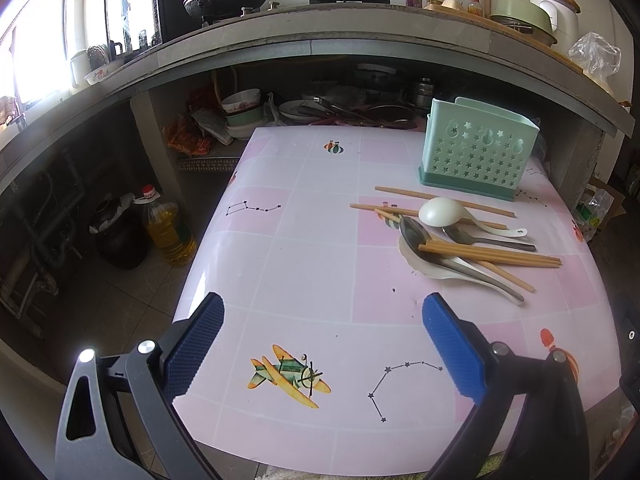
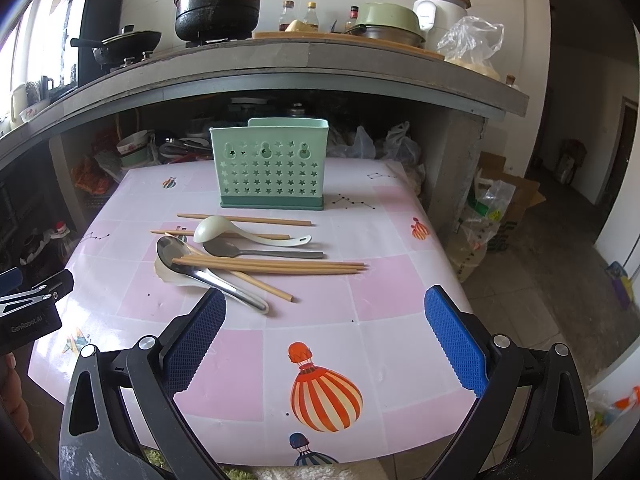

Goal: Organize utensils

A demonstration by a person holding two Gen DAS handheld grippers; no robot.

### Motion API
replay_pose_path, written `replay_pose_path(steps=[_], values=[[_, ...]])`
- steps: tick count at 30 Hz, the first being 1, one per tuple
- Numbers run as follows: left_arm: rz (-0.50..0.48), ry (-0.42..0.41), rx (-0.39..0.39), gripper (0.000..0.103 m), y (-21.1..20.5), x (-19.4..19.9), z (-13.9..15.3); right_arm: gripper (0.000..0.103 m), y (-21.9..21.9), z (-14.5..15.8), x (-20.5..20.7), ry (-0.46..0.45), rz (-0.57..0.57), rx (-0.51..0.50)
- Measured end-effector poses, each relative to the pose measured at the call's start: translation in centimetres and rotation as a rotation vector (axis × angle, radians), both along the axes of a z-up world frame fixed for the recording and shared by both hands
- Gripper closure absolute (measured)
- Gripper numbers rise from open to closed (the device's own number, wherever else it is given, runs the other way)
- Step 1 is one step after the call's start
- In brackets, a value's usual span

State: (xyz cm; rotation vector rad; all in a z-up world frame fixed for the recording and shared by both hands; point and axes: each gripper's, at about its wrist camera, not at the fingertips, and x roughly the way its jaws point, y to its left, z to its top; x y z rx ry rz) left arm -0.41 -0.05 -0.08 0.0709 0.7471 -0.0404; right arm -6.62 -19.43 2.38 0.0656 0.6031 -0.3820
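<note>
Two grippers, both mine, both spread wide and holding nothing. Left gripper (image 1: 322,314): blue pads (image 1: 192,346) over the near part of the table (image 1: 304,216), above an airplane print (image 1: 290,374). Right gripper (image 2: 326,308): pads (image 2: 194,340) apart over a balloon print (image 2: 324,394). Utensil pile at 12 o'clock from the right gripper, at 2 o'clock from the left. Contents: white spoon (image 2: 212,228) bowl down across two chopsticks; metal spoon (image 2: 260,253) beside it; large metal spoon (image 2: 200,268) lying in a white ladle (image 2: 170,274); chopsticks (image 2: 272,266) bundled across that spoon's bowl. Green holder (image 2: 270,164), star holes, upright beyond the pile, apart from it. Counter (image 2: 260,60) with pots behind.
</note>
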Motion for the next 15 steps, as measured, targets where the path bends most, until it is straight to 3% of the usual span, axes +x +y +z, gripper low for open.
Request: replay_pose_path(steps=[15], values=[[0.001,0.004,0.0,0.006,0.27,0.17,-0.25,0.008,0.04,0.0,0.04,-0.001,0.0,0.0]])
